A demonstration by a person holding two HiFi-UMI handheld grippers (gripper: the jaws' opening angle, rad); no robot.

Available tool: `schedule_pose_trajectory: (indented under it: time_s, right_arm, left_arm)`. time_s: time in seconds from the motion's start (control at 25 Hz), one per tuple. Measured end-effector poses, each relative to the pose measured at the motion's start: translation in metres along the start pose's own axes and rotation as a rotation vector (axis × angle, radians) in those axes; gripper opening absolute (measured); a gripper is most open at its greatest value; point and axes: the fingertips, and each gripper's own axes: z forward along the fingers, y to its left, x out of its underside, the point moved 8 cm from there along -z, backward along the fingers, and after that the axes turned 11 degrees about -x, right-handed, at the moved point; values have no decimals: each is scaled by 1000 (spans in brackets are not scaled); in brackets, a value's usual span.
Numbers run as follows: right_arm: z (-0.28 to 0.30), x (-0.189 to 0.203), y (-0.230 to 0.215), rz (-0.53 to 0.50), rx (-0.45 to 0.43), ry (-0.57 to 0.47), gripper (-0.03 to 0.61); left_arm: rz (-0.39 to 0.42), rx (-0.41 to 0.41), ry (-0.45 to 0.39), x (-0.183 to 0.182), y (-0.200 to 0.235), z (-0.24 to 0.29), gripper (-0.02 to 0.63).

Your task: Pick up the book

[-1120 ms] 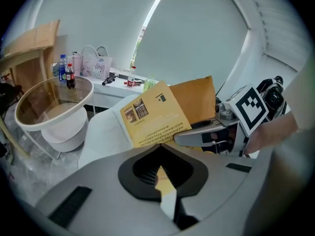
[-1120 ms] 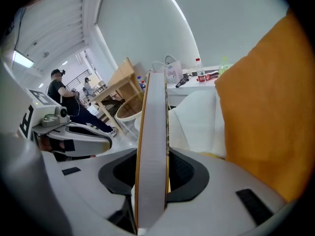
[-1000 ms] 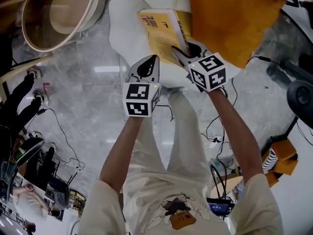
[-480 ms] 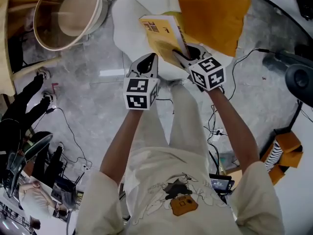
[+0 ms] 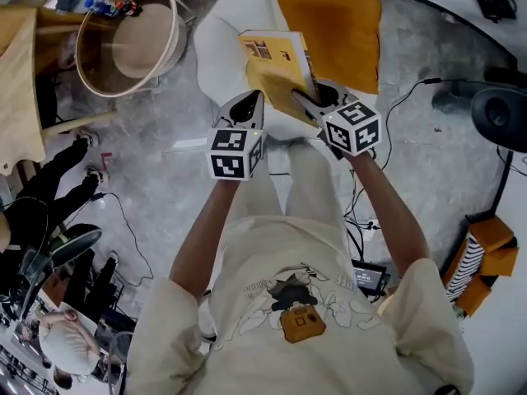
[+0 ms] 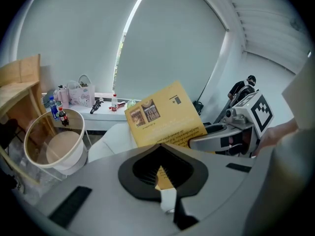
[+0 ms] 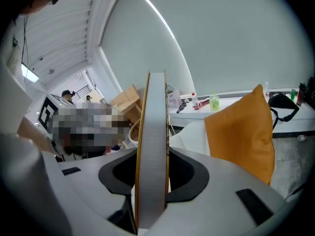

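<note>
The yellow book (image 5: pixel 276 64) hangs in the air above the white armchair (image 5: pixel 222 31), its cover facing left. My right gripper (image 5: pixel 309 97) is shut on the book's near lower corner. In the right gripper view the book (image 7: pixel 152 132) stands edge-on between the two jaws. My left gripper (image 5: pixel 251 97) floats just left of the book with its jaws together and nothing between them. In the left gripper view the book's cover (image 6: pixel 165 117) shows beyond the jaws, and the right gripper (image 6: pixel 221 136) clamps it from the right.
An orange cushion (image 5: pixel 338 23) leans on the armchair behind the book. A round wooden-rimmed basket table (image 5: pixel 132 35) stands to the left. Cables (image 5: pixel 115 220) trail over the grey floor. A black round device (image 5: pixel 498 118) sits at the right. Bottles line a sill (image 6: pixel 98 104).
Both grippers have risen together, carrying the book up and away from the armchair seat. The chair, cushion and floor now look farther below. The grip on the book is unchanged.
</note>
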Motion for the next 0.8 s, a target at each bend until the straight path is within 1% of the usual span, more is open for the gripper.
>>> schedule_pose_trajectory:
  time_s: [0.24, 0.32, 0.44, 0.64, 0.8]
  right_arm:
    - [-39, -22, 29, -9, 5, -34, 158]
    - [-46, -29, 34, -24, 4, -30, 158]
    - [-52, -37, 42, -36, 5, -33, 158]
    - [-63, -47, 56, -59, -3, -44, 158]
    - [-75, -50, 78, -47, 6, -69, 158]
  left_arm:
    - [1, 49, -32, -35, -23, -40, 6]
    - [-11, 58, -45, -48, -24, -51, 6]
    - [-3, 64, -58, -63, -24, -65, 6]
    - [11, 61, -86, -77, -30, -81, 6]
    - [6, 64, -102, -80, -33, -100, 6]
